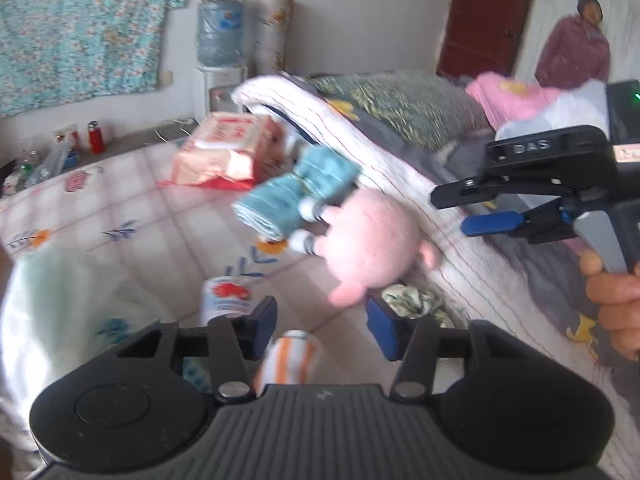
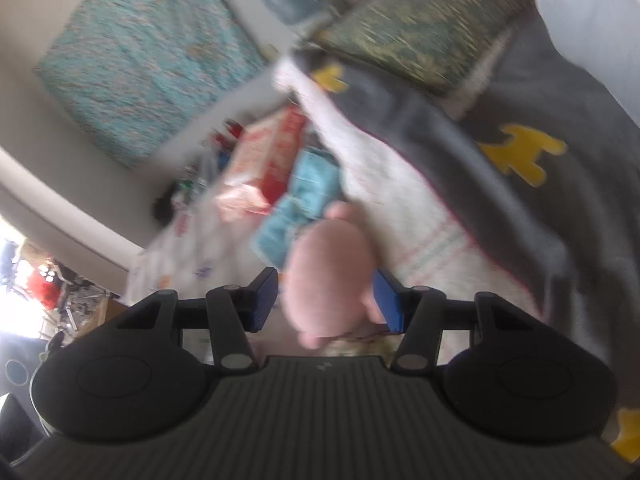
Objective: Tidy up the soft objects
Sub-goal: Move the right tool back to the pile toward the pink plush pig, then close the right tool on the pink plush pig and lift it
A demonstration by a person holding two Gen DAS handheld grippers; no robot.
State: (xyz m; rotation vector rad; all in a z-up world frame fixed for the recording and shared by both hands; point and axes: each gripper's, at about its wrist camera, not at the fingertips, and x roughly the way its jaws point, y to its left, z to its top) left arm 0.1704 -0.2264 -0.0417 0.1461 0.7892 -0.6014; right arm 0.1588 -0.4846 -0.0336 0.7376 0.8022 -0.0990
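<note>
Both tools angle downward over the bed (image 1: 120,208). The left tool (image 1: 322,326) stands apart and empty, the pink plush toy (image 1: 372,240) lying on the bed just ahead of its fingertips. The right tool (image 1: 464,210), also apart and empty, approaches the plush from the right, against the folded quilt (image 1: 400,152).

Upper left of the left wrist view: a teal floral cloth (image 1: 80,28) hung on the wall. Right of it, a water jug (image 1: 220,32) atop a white dispenser (image 1: 218,84). Far left edge: a red bottle (image 1: 96,138) among small clutter. Upper right: a dark red door (image 1: 488,16), with a person in a purple coat (image 1: 574,52) standing beside it.
</note>
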